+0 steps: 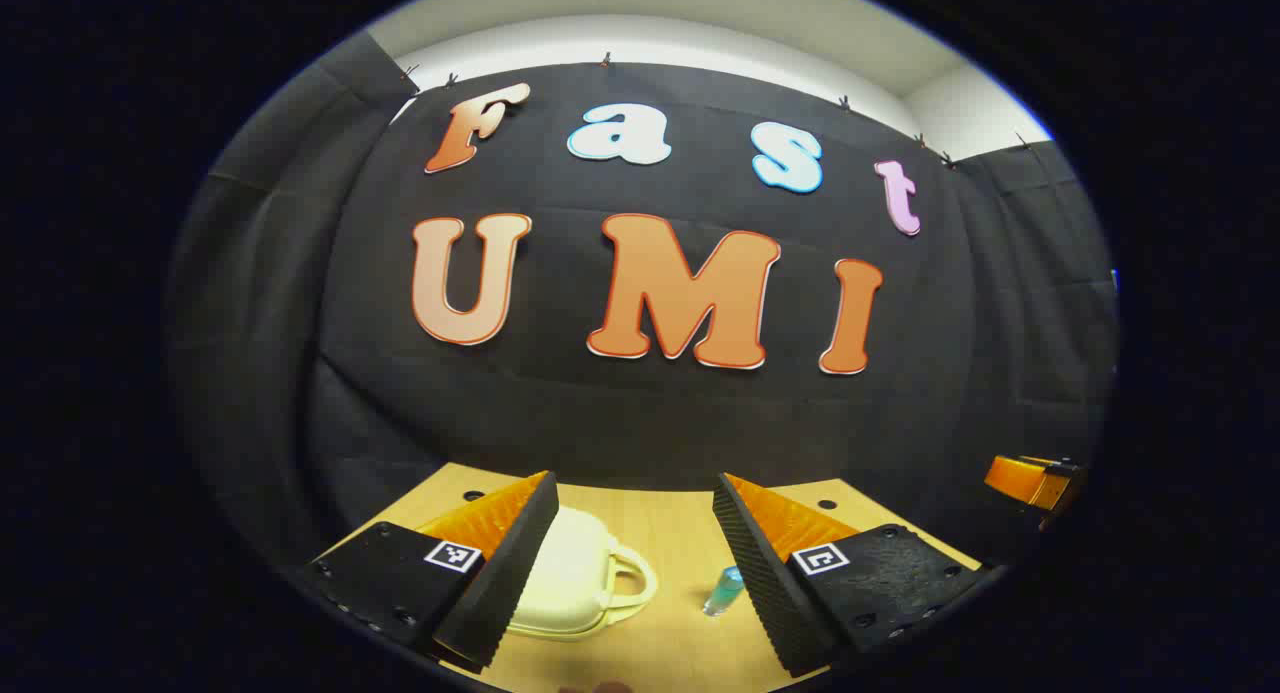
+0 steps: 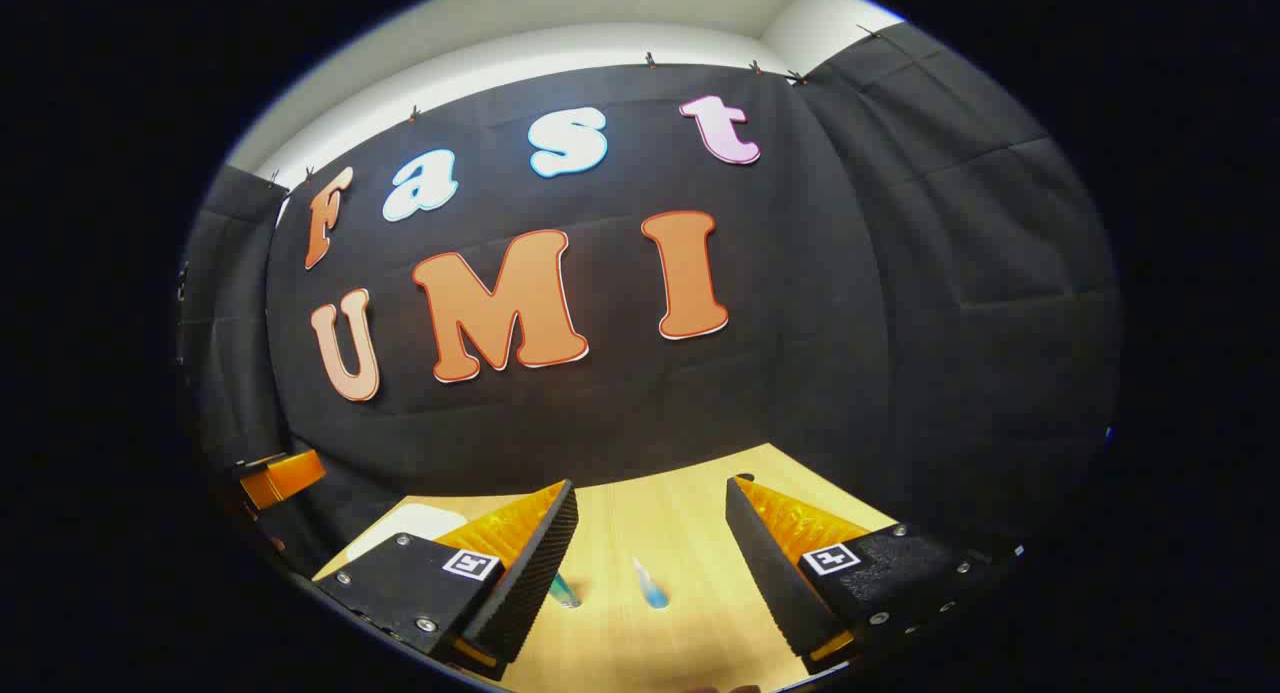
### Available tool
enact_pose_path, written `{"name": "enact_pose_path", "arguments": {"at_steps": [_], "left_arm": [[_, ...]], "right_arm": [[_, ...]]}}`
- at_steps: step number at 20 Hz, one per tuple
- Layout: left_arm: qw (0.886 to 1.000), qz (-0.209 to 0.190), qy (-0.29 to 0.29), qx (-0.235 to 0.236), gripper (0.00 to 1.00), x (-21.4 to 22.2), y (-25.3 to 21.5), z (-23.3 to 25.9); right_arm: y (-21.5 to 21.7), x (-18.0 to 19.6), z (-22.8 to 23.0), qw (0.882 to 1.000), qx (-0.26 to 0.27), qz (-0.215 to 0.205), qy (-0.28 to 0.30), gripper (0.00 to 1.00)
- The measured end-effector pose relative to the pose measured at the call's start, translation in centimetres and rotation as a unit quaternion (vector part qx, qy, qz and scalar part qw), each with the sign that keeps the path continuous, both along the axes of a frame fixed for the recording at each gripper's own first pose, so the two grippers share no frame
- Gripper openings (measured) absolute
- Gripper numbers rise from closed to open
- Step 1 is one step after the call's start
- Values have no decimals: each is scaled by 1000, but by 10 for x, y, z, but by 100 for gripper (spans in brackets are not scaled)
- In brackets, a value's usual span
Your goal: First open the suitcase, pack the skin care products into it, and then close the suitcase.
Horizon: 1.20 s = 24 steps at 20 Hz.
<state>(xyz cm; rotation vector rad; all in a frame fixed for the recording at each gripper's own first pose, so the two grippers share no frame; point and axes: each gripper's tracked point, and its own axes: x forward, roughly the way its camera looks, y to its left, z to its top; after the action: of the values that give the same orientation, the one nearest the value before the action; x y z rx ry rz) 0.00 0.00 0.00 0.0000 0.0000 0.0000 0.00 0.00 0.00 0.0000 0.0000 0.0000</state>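
Note:
A small cream suitcase (image 1: pixel 572 578) with a loop handle lies closed on the wooden table (image 1: pixel 660 533), partly behind my left gripper's left finger. My left gripper (image 1: pixel 635 563) hangs open above the table, nothing between its fingers. A small clear bluish bottle (image 1: pixel 723 590) lies just inside its right finger. In the right gripper view, my right gripper (image 2: pixel 650 563) is open and holds nothing. Between its fingers lie one bluish bottle (image 2: pixel 651 585) and a second teal one (image 2: pixel 562 590) by the left finger. A corner of the cream suitcase (image 2: pixel 410 525) shows at the left.
The black cloth wall closes off the table's far edge in both views. The other gripper (image 1: pixel 1035 480) shows at the right edge of the left gripper view, and the other gripper (image 2: pixel 280 476) at the left edge of the right gripper view. Small dark holes (image 1: pixel 826 504) dot the tabletop.

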Motion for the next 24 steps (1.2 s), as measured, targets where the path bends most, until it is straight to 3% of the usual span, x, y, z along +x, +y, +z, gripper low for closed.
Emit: {"name": "enact_pose_path", "arguments": {"at_steps": [1,5,8,13,16,21,24], "left_arm": [[1000,7,5,4,97,0,3,-2],[1000,27,11,-11,97,6,3,-8],[998,56,17,-18,97,12,-6,-11],[996,81,4,-46,97,18,-38,-3],[993,112,2,-47,97,21,-40,-4],[991,131,5,0,97,29,-39,-14],[986,134,23,99,97,48,-27,-38]], "right_arm": [[5,4,-4,1000,0,2,13,94],[16,25,-4,998,-55,20,22,95],[21,42,-4,994,-83,60,32,95],[1,75,6,985,-146,80,31,94],[4,88,5,981,-149,123,30,95],[6,106,-15,978,-137,144,60,95],[4,115,-20,981,-138,121,62,95]]}}
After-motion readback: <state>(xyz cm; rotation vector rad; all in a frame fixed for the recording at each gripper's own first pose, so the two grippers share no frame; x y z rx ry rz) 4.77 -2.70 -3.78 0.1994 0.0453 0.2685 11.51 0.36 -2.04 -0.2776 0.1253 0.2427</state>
